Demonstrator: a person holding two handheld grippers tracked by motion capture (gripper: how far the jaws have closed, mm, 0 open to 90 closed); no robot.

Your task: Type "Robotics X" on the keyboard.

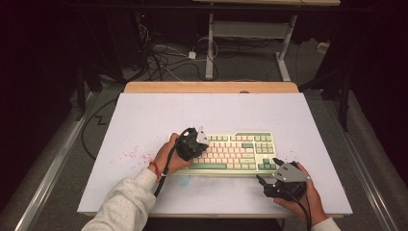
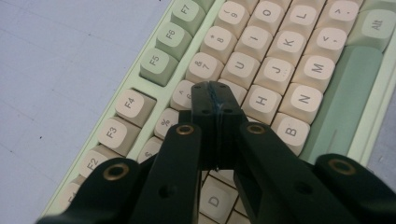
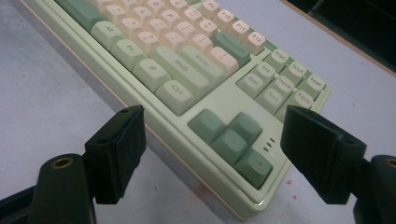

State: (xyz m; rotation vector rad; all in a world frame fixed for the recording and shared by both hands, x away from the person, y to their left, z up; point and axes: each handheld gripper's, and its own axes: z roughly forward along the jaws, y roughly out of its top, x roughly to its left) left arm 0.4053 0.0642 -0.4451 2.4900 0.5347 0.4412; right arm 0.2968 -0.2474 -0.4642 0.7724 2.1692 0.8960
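- The mechanical keyboard point(image 1: 230, 151), pale green with cream and green keycaps, lies flat on the white tabletop point(image 1: 144, 120), a little nearer the person's edge than the far wooden edge, its long side running across.
- The left gripper point(image 1: 196, 143) sits over the keyboard's left half, held by the person's left hand point(image 1: 166, 158), which rests at the keyboard's left end.
- In the left gripper view its jaws are pressed together with no gap between the pads and nothing between them; their tips point(image 2: 215, 95) come down among the cream keys, just beside the H key point(image 2: 263, 100) and the 7 key point(image 2: 203, 66). Whether the tips touch a keycap cannot be told.
- The green spacebar point(image 2: 343, 100) lies to the right of the B and N keys in that view, and the F-row keys run along the keyboard's other edge.
- The right gripper point(image 1: 270, 176) is at the keyboard's near right corner, over the tabletop, held by the right hand point(image 1: 308, 197).
- Its jaws stand wide apart and hold nothing; in the right gripper view the dark green arrow keys point(image 3: 233, 140) and the keyboard's corner lie between the two pads, farther off, with no contact visible.
- Small red specks point(image 1: 132, 154) mark the tabletop left of the keyboard.
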